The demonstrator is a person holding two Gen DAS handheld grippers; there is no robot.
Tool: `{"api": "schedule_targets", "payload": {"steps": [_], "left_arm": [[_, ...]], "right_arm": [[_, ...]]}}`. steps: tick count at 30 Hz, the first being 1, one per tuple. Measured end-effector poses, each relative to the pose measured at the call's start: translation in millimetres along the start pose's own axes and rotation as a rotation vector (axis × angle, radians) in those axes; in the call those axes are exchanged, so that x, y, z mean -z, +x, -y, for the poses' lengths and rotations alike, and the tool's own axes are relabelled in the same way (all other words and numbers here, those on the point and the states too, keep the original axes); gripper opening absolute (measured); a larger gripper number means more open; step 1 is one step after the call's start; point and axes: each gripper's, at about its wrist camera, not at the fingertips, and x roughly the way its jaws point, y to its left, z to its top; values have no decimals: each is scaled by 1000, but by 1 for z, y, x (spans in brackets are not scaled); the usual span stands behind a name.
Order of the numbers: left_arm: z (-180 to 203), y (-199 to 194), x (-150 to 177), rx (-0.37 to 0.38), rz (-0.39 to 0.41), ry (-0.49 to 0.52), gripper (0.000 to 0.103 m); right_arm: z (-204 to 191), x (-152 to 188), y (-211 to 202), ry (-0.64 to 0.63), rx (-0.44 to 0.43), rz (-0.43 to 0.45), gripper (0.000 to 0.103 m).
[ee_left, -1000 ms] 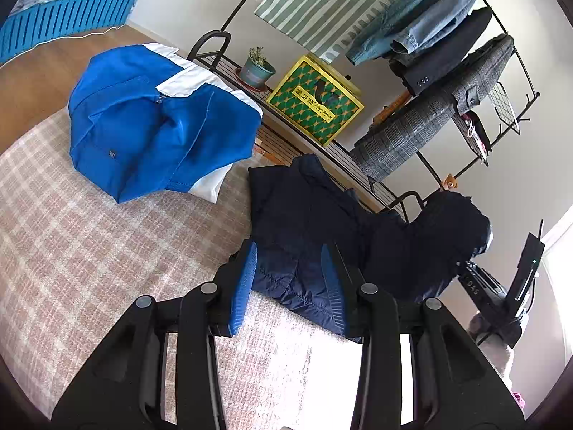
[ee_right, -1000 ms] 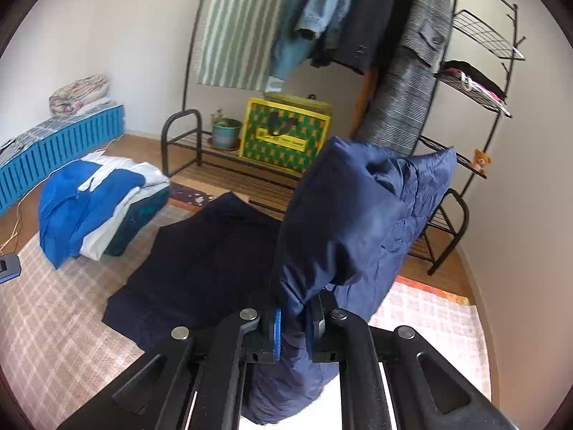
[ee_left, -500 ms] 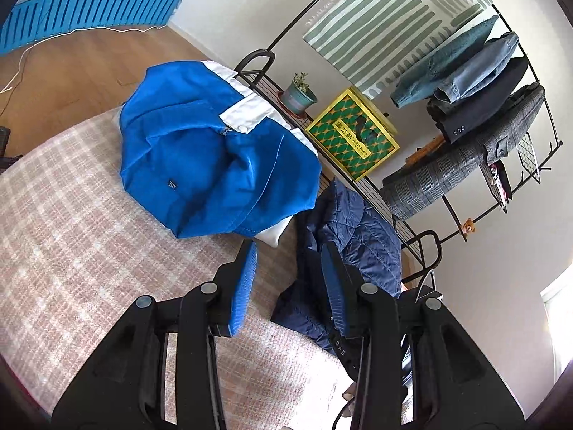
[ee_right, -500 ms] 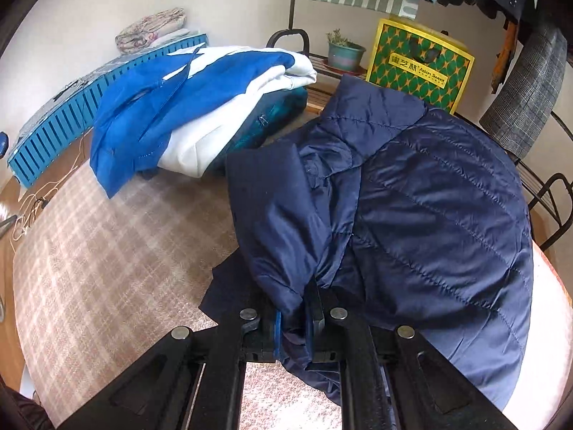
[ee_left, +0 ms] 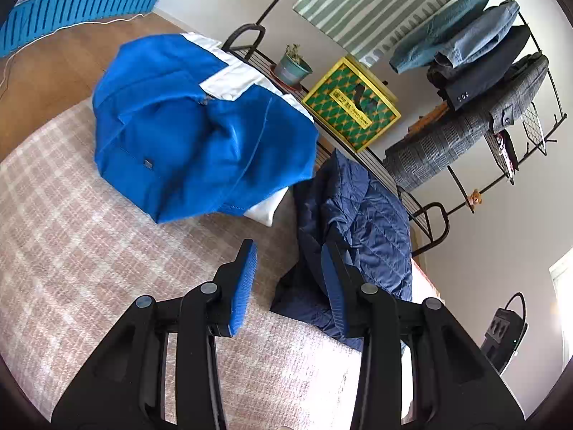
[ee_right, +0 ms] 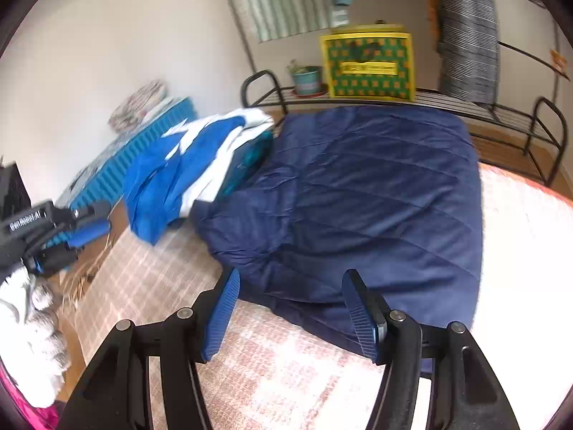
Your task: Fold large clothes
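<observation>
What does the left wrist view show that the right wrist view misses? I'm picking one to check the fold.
Only the left wrist view shows the small teddy bear on the rack and a black device at far right. Only the right wrist view shows the left tongs and the navy quilted jacket lying flat. Both share the blue and white jacket, yellow-green box and checked rug.

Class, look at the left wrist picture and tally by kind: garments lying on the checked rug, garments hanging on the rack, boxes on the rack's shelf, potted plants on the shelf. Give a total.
Garments on rug: 2 (blue and white jacket, navy quilted jacket)
Hanging garments: 4 (first, last)
Boxes: 1 (yellow-green box)
Potted plants: 1 (plant)
Total: 8
</observation>
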Motion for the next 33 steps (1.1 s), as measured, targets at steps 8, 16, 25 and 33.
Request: {"api": "schedule_targets", "payload": {"steps": [8,16,25,33], "left_arm": [[24,47,12,96,-114,-8,38],[27,82,17,36,-148,27,38],[28,80,23,117,-149,7,38],[74,70,29,202,-93,110,38]], "right_arm": [[105,40,-16,441,7,4,74],[104,36,29,425,9,-93,42],[162,42,8,598,-75,-14,10],[162,44,0,583,-95,16,53]]}}
